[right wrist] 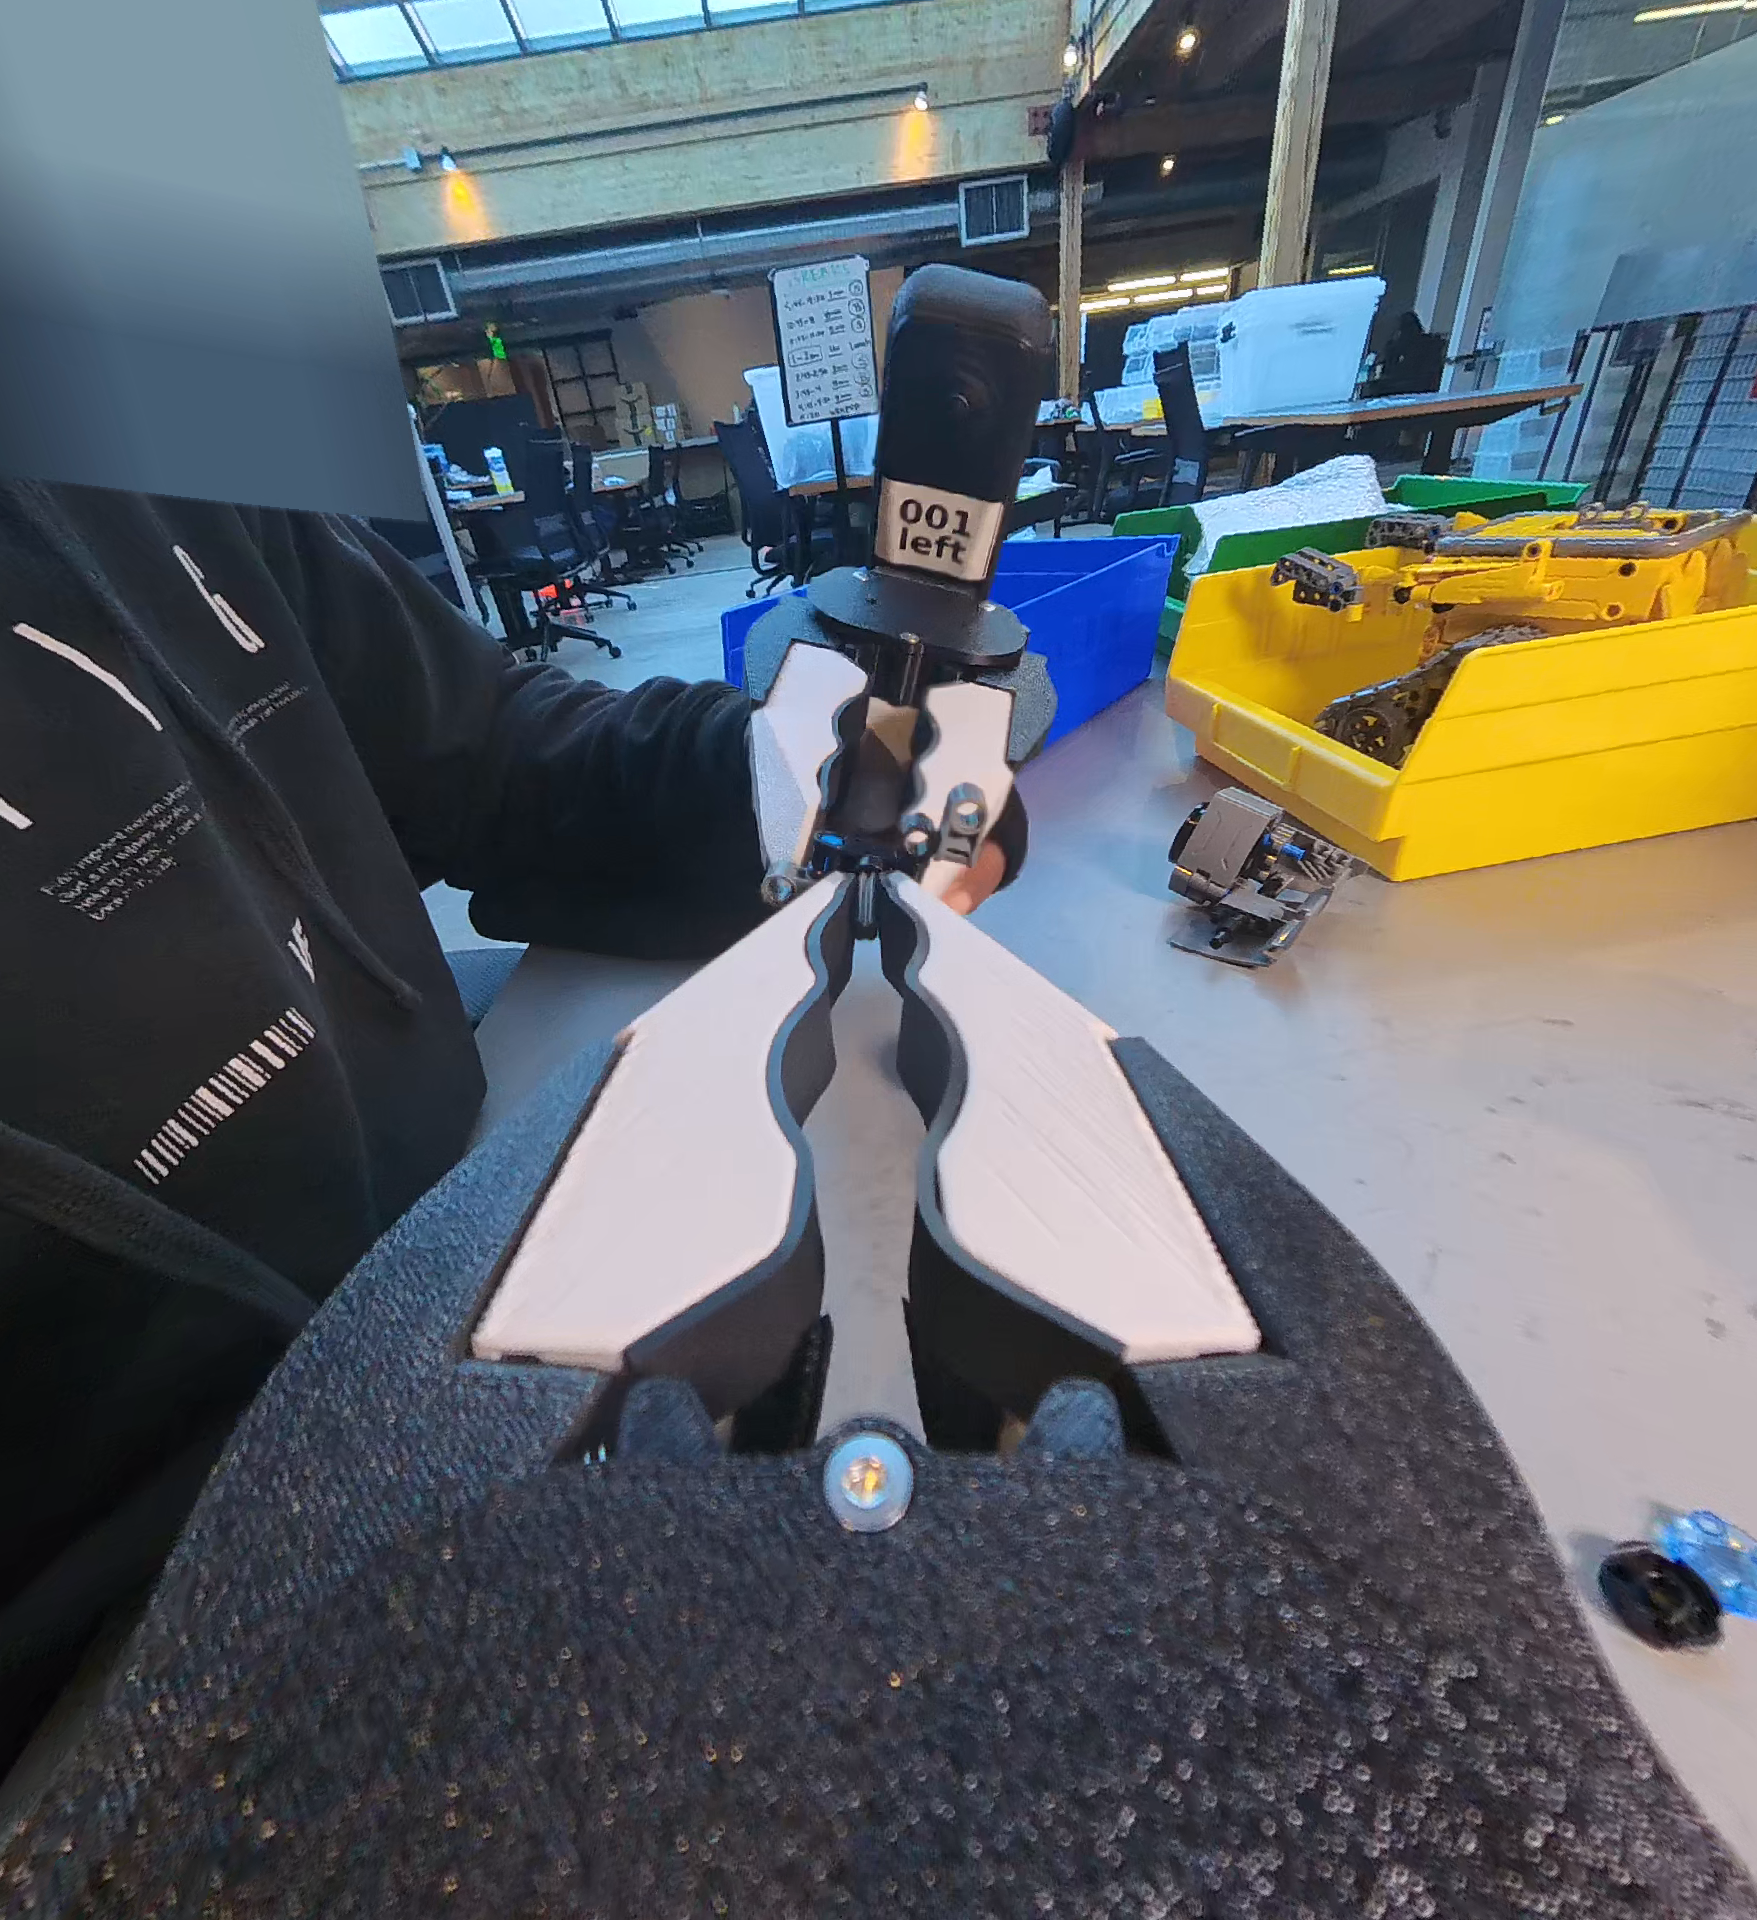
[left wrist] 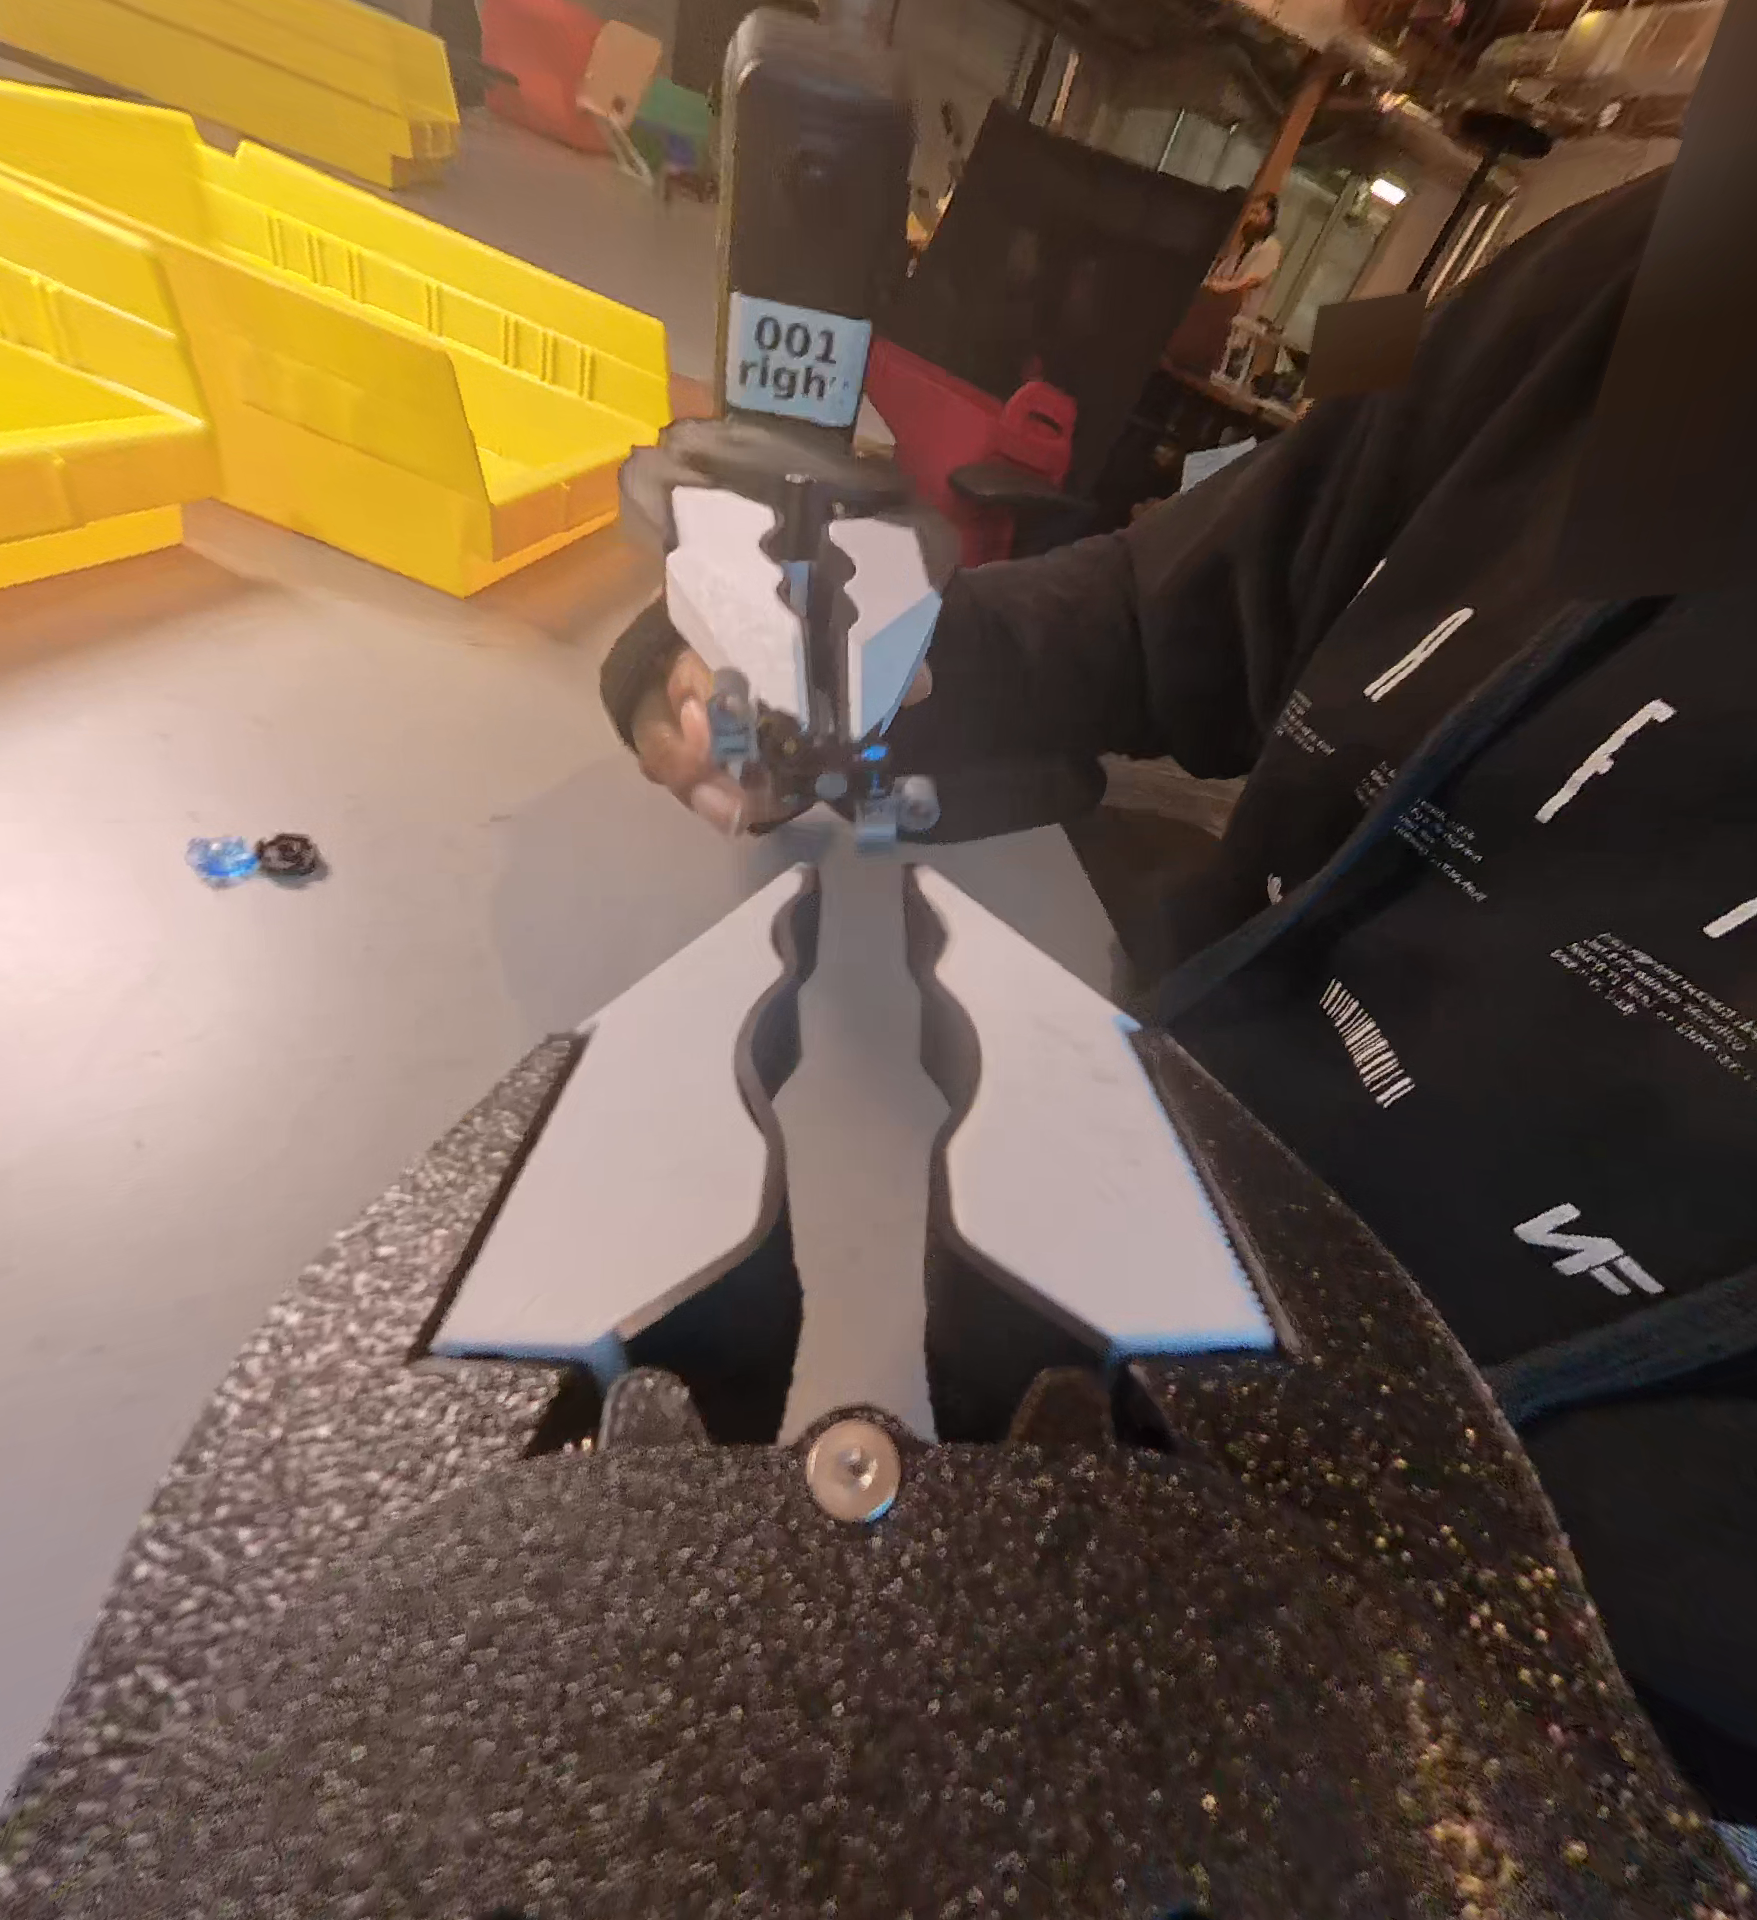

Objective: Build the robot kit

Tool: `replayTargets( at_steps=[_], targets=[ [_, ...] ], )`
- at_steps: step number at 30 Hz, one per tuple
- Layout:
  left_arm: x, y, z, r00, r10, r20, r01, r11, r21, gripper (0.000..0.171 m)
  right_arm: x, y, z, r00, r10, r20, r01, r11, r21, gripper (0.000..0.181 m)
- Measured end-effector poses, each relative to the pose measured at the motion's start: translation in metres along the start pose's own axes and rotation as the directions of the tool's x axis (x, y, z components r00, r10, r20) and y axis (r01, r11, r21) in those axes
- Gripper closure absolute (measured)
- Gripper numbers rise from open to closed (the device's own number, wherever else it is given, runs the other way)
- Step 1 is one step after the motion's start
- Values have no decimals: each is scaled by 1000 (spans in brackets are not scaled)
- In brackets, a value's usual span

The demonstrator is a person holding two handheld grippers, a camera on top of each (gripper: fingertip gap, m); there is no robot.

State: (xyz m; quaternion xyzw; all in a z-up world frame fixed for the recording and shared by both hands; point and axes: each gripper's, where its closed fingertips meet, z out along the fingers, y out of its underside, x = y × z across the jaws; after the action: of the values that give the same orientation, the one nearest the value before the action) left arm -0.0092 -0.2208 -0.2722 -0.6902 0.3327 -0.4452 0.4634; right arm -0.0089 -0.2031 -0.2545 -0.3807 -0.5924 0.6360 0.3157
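Note:
My right gripper [right wrist: 863, 899] is shut on a black pin at the end of a small grey, black and blue brick assembly [right wrist: 895, 831], held above the grey table [right wrist: 1425, 1195]. In the left wrist view the right gripper [left wrist: 817, 727] faces me, blurred, with the assembly [left wrist: 812, 774] at its tips and a person's hand behind it. My left gripper [left wrist: 860, 873] is partly open. Its tips sit just short of the assembly's lowest grey piece [left wrist: 879, 828]. In the right wrist view the left gripper [right wrist: 884, 842] has its fingers apart on either side of the assembly.
A clear blue round piece [left wrist: 225, 860] and a black round piece [left wrist: 290, 854] lie together on the table. Yellow bins [left wrist: 417, 416] stand behind them. In the right wrist view a yellow bin [right wrist: 1476, 769] holds a tracked yellow model [right wrist: 1518, 582]. A grey-black module [right wrist: 1248, 883] lies before it. The person's black hoodie [left wrist: 1476, 935] is close. The grippers are tip to tip, or close to it.

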Motion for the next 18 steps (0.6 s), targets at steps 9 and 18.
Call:
replayTargets(
  at_steps=[9,18],
  targets=[
    [-2,-8,6,980,-192,-48,196,977,81,146,5,8,4,994,-97,-48,94,994,-47,177],
    [-7,-4,6,983,-184,-13,184,979,82,161,8,11,5,989,-130,-75,125,990,-69,177]
  ],
)
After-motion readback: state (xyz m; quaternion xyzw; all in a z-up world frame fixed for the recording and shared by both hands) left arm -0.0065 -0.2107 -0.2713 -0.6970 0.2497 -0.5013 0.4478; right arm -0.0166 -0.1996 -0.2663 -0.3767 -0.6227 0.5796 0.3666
